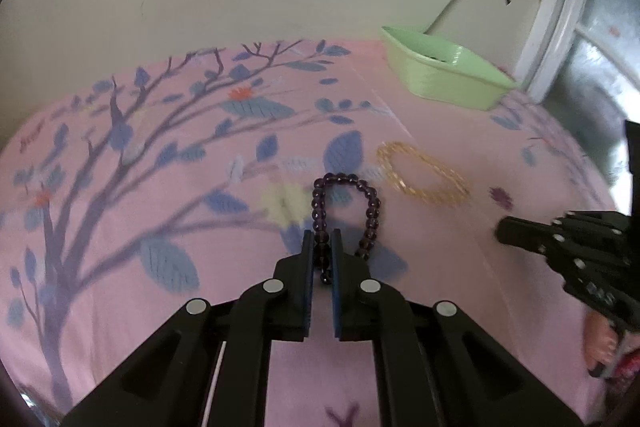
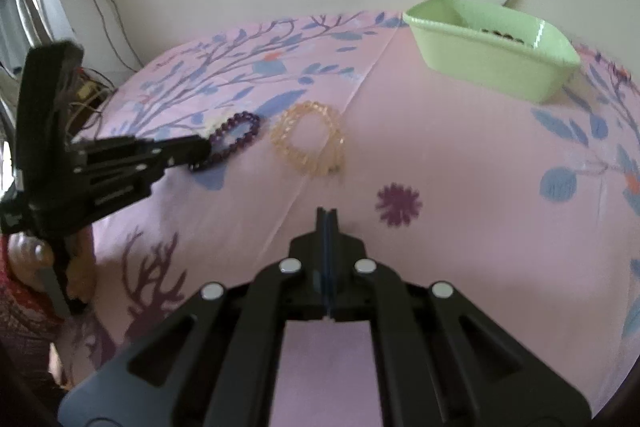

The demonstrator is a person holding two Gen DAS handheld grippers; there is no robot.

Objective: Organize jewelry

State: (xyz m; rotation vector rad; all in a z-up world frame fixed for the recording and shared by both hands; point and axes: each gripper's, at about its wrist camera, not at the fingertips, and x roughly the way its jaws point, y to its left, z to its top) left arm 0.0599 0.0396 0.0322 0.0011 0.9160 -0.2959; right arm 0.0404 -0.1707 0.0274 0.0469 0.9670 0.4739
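A: Left wrist view: left tool [image 1: 321, 251] clamped on purple bead bracelet [image 1: 347, 211] at frame centre, amber bracelet [image 1: 422, 173] just right of it, green tray [image 1: 444, 75] upper right.

B: Right wrist view: right tool [image 2: 327, 223] pressed closed, holding nothing, bottom centre. Both bracelets lie centre-left on pink floral cloth [image 2: 440, 155].

Two low, close wrist views sharing the green tray [image 1: 444, 79] and bracelets.
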